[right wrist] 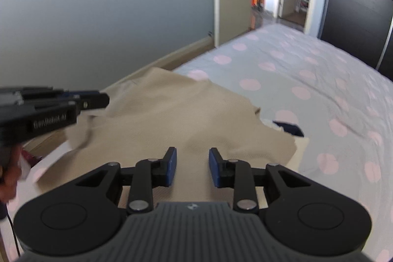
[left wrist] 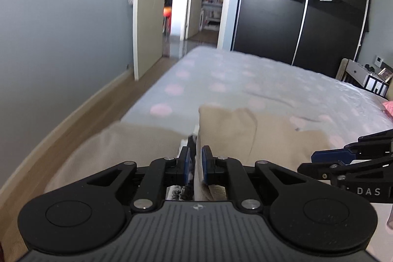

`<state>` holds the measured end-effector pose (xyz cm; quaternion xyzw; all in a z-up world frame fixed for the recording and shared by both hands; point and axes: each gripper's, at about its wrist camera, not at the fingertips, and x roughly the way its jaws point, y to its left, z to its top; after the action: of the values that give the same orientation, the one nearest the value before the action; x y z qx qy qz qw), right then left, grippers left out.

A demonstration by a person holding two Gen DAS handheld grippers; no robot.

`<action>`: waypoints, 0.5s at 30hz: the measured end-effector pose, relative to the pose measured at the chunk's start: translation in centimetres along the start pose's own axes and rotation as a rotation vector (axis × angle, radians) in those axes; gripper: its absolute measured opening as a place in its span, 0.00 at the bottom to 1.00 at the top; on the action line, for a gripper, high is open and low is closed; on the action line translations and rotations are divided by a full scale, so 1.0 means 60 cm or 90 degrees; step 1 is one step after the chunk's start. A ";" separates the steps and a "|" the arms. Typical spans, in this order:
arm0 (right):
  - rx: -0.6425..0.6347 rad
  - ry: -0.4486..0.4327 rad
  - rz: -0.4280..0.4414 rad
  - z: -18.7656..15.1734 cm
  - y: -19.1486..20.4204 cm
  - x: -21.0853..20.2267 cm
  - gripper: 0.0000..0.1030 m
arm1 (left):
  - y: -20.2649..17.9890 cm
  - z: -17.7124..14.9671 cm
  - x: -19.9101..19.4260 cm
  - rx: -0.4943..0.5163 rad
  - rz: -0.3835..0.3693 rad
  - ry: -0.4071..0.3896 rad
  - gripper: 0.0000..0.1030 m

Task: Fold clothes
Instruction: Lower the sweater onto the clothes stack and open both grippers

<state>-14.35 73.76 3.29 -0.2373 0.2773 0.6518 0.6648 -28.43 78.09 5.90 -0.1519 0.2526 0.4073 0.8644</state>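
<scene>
A beige garment lies spread over the near part of the bed, and it fills the middle of the right wrist view. My left gripper is shut on a raised fold of its edge, with cloth pinched between the blue pads. In the right wrist view that gripper sits at the garment's left side, held by a hand. My right gripper hovers just over the beige cloth, open, with nothing between its fingers. It also shows at the right edge of the left wrist view. A small dark blue and white piece peeks out at the garment's right edge.
The bed has a grey sheet with pink dots. A strip of wooden floor and a grey wall run along its left. Beyond stand an open door, a black wardrobe and a bedside table.
</scene>
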 end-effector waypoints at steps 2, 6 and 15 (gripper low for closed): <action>-0.012 0.001 0.014 -0.009 0.005 -0.031 0.31 | -0.014 0.002 -0.032 0.025 -0.026 -0.004 0.07; -0.035 0.021 0.021 -0.044 0.015 -0.068 0.31 | -0.052 -0.022 -0.063 0.079 -0.061 0.020 0.07; -0.058 0.042 -0.005 -0.070 0.034 -0.023 0.34 | -0.030 -0.083 0.021 0.016 -0.031 0.099 0.03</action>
<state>-16.62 69.99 1.22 -0.2898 0.2684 0.6527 0.6465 -27.92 75.43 1.18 -0.1784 0.3206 0.3700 0.8535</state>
